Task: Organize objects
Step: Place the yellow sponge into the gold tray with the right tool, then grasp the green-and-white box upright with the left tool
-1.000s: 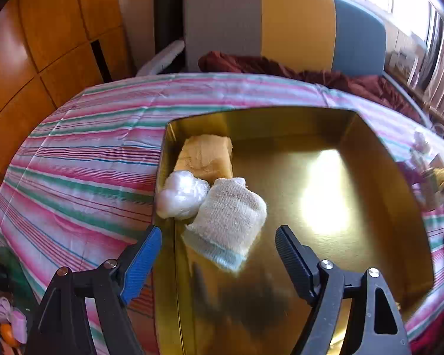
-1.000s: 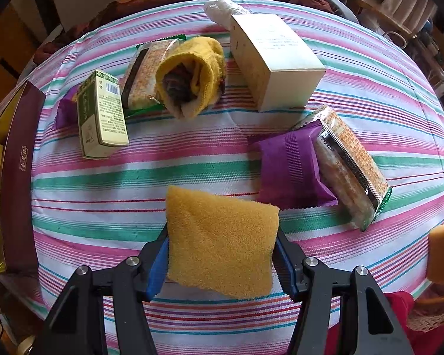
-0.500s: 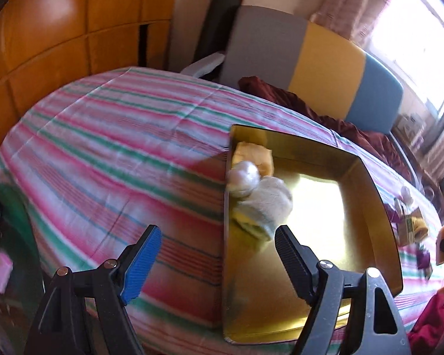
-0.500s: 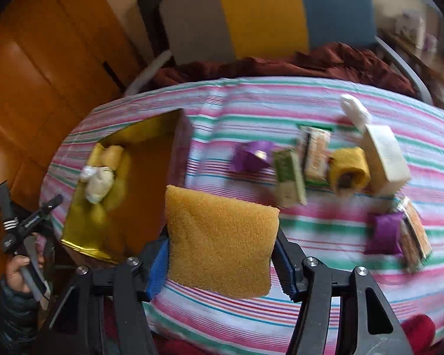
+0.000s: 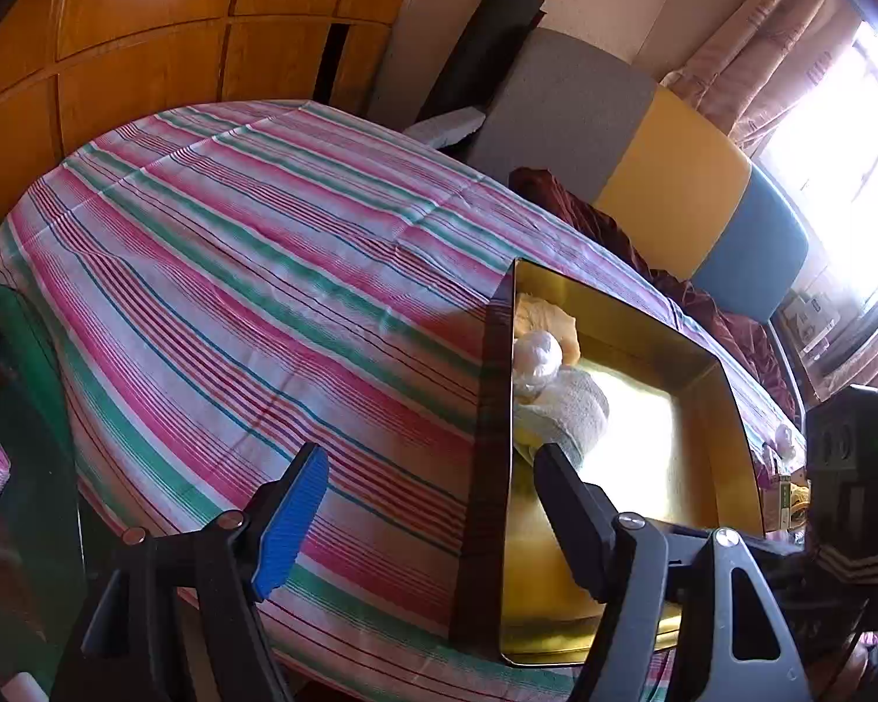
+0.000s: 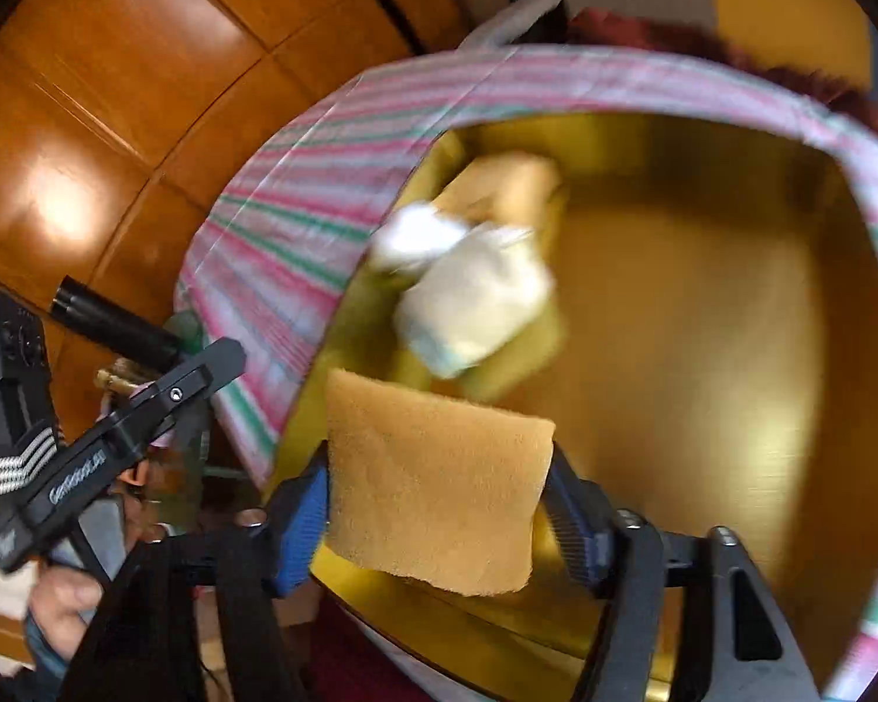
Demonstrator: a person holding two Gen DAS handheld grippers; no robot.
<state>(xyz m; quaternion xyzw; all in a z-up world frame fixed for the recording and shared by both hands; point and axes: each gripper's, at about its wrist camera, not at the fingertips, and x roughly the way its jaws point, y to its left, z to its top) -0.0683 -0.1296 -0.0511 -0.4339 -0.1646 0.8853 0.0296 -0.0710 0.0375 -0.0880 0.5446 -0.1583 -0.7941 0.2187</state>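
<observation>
My right gripper [image 6: 433,503] is shut on a yellow sponge [image 6: 433,479] and holds it over the near edge of the gold box [image 6: 702,351]. In the box lie a rolled white cloth [image 6: 474,304], a white plastic ball [image 6: 410,234] and a tan sponge [image 6: 509,181], all at its left side. My left gripper [image 5: 433,491] is open and empty, low at the table's near edge, astride the box's dark left wall [image 5: 486,456]. The cloth [image 5: 562,415], the ball [image 5: 535,357] and the tan sponge [image 5: 547,322] show in the left wrist view too.
The table wears a pink, green and white striped cloth [image 5: 251,292]. Wood panelling [image 5: 117,47] stands behind on the left. A grey, yellow and blue chair back [image 5: 644,158] stands behind the table. Small packets [image 5: 784,491] lie beyond the box's right wall.
My right gripper has carried the yellow sponge from the table's right part over to the gold box. My left gripper has pulled back out of the box and to the left.
</observation>
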